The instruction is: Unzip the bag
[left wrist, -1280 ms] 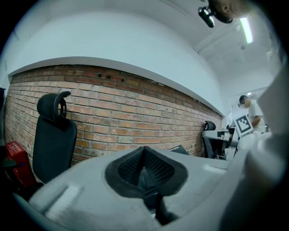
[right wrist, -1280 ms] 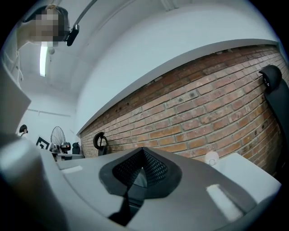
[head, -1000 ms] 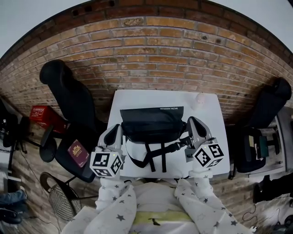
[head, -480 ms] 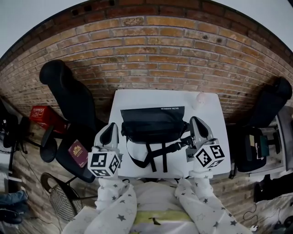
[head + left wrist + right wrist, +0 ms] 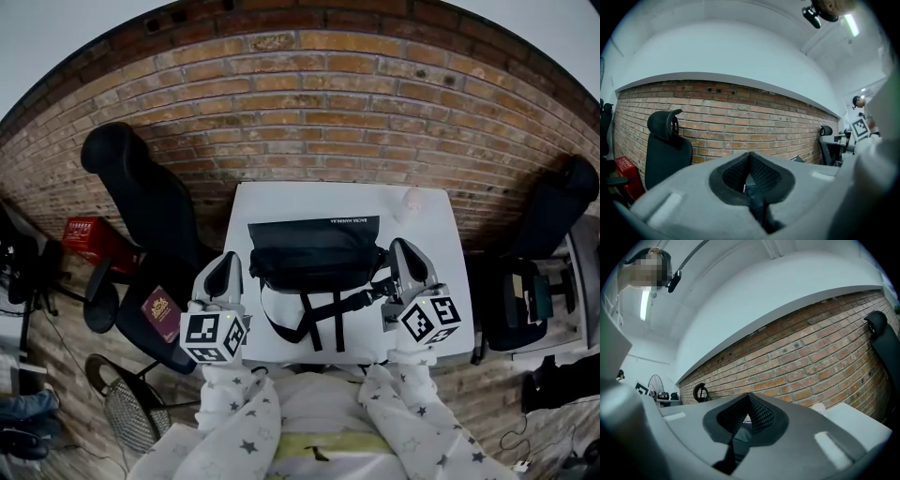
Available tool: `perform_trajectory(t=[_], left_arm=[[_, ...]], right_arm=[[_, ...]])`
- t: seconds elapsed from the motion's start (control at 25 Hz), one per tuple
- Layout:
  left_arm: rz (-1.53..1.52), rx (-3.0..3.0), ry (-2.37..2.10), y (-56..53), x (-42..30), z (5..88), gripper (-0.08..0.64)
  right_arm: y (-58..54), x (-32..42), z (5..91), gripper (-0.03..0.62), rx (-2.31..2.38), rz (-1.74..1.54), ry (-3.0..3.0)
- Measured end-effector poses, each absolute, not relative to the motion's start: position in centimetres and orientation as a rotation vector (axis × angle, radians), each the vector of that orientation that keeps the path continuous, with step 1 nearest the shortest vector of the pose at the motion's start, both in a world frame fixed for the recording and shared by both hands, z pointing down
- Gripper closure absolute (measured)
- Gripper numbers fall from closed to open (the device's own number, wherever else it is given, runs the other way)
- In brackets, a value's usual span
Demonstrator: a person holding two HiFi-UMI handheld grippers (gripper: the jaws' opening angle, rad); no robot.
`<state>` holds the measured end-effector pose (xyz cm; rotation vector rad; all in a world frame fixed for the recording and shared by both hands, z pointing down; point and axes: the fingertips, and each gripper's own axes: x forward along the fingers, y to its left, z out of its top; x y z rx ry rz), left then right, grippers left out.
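The black bag (image 5: 314,251) lies in the middle of the white table (image 5: 272,202). Its long axis runs from the table's left edge to its right edge, and its straps (image 5: 317,319) trail toward the near edge. The zip is not opened as far as one can see, and the head view is too small to show at which end its pull sits. The right gripper (image 5: 405,251) stands just beside the bag's right end, its jaws pressed together on nothing. The left gripper (image 5: 225,264) hangs at the table's left edge, a little off the bag's left end, also closed and empty. Either end is within reach, the right one perhaps nearer. A small pale object (image 5: 410,200) sits at the far right corner.
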<state>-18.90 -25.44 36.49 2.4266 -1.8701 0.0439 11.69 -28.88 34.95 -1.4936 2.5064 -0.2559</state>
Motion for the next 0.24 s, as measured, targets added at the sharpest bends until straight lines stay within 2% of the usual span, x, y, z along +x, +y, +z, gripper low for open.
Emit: perform_trajectory(t=[0.24], left_arm=[[0.064, 2.428, -1.88, -25.38, -18.87, 36.4, 0.561]], right_arm=[[-28.81, 11.97, 34.93, 0.586, -1.501, -0.254, 2.503]])
